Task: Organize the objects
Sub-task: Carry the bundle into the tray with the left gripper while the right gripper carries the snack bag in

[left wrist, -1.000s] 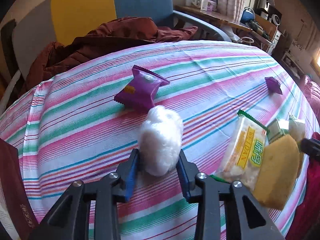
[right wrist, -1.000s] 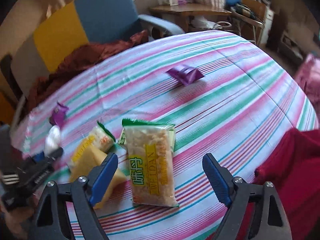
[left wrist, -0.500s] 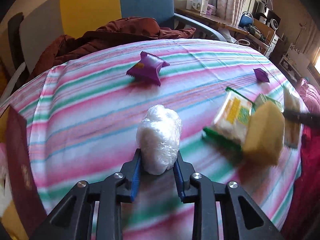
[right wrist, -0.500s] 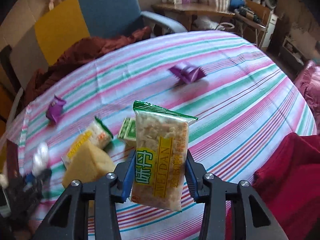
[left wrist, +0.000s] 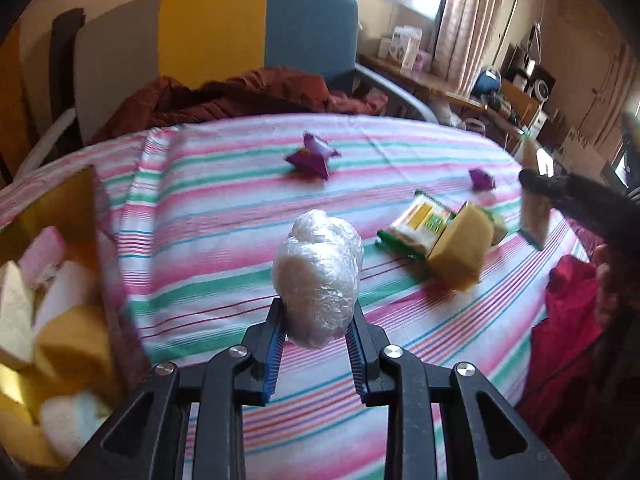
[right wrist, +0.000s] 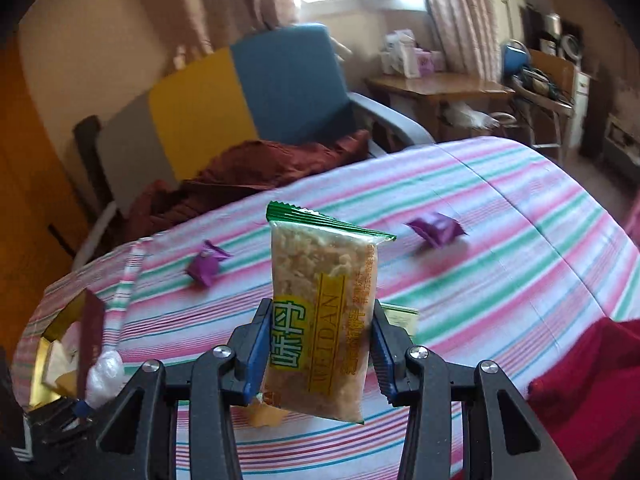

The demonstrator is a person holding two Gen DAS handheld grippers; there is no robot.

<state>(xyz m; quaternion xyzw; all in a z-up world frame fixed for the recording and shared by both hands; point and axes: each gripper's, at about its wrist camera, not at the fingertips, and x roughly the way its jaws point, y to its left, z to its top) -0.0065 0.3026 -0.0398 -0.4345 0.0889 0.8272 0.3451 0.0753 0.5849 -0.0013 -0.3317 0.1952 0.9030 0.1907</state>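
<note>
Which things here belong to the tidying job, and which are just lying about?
Job:
left gripper shut on plastic-wrapped lump
right gripper shut on snack packet
purple candies
yellow sponge
gold box

Lying about:
striped cloth
brown jacket
chair

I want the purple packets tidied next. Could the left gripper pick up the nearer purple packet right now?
Probably not yet. The left gripper is shut on the plastic-wrapped white ball, so its jaws are full. The way to the purple packet over the striped cloth looks free once the ball is put down.
</note>
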